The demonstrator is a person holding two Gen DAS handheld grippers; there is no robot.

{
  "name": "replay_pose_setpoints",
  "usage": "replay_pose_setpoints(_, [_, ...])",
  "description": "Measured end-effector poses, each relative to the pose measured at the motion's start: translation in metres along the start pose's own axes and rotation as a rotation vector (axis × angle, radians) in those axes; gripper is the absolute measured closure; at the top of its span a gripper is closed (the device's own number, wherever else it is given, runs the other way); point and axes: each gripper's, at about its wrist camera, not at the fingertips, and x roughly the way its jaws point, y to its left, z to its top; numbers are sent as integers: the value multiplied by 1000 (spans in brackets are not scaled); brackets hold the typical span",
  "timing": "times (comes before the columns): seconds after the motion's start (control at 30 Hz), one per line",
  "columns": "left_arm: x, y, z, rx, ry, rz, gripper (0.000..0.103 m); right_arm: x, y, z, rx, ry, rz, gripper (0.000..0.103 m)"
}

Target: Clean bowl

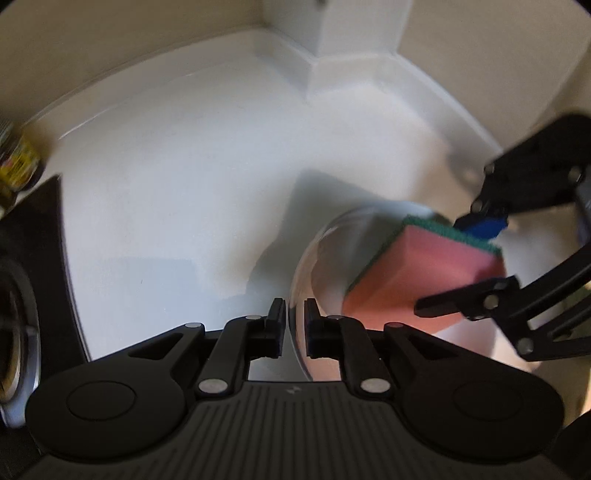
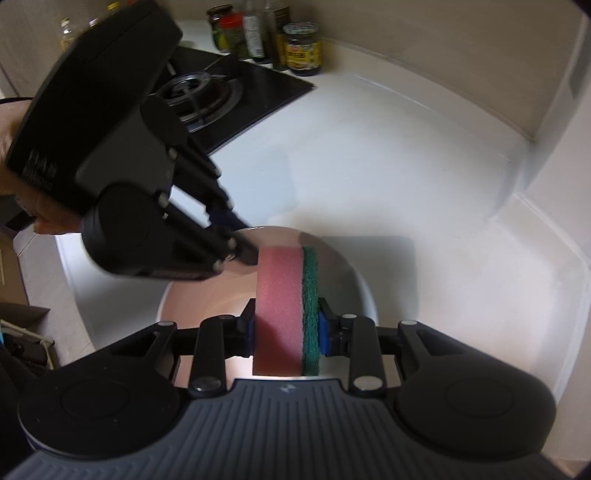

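A white bowl [image 2: 354, 284] sits on the white counter. In the left wrist view the bowl [image 1: 325, 251] is low right of centre. My left gripper [image 1: 294, 325] is shut on the bowl's near rim; it also shows in the right wrist view [image 2: 236, 240], gripping the bowl's left rim. My right gripper [image 2: 286, 332] is shut on a pink sponge [image 2: 279, 310] with a green scouring side, held inside the bowl. The sponge [image 1: 424, 273] and the right gripper [image 1: 447, 266] also show at the right of the left wrist view.
A black gas hob [image 2: 207, 92] lies at the back left, with several jars and bottles [image 2: 301, 48] behind it. The white counter [image 2: 424, 166] ends at beige walls [image 2: 443, 44], with a corner post [image 1: 351, 33]. A jar [image 1: 14, 162] shows at the left edge.
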Motion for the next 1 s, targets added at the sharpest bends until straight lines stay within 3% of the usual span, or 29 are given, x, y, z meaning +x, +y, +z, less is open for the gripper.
replay_pose_setpoints(0.3, [-1, -3, -18, -60, 45, 11, 87, -6, 1, -12, 46, -11, 18, 77])
replay_pose_setpoints(0.53, [6, -13, -12, 86, 74, 40, 85, -10, -1, -15, 9, 57, 7, 77])
replay_pose_setpoints(0.63, [4, -15, -11, 146, 82, 38, 85, -12, -18, -12, 36, 35, -57, 77])
replay_pose_setpoints(0.8, [1, -14, -7, 191, 103, 27, 84, -9, -42, -9, 81, 17, -20, 77])
replay_pose_setpoints(0.93, [2, -13, 4, 170, 115, 34, 83, -5, -50, -11, 114, 17, 0, 77])
replay_pose_setpoints(1.0, [2, -11, 6, 108, 105, 61, 76, -5, -50, -13, 138, 12, -9, 76])
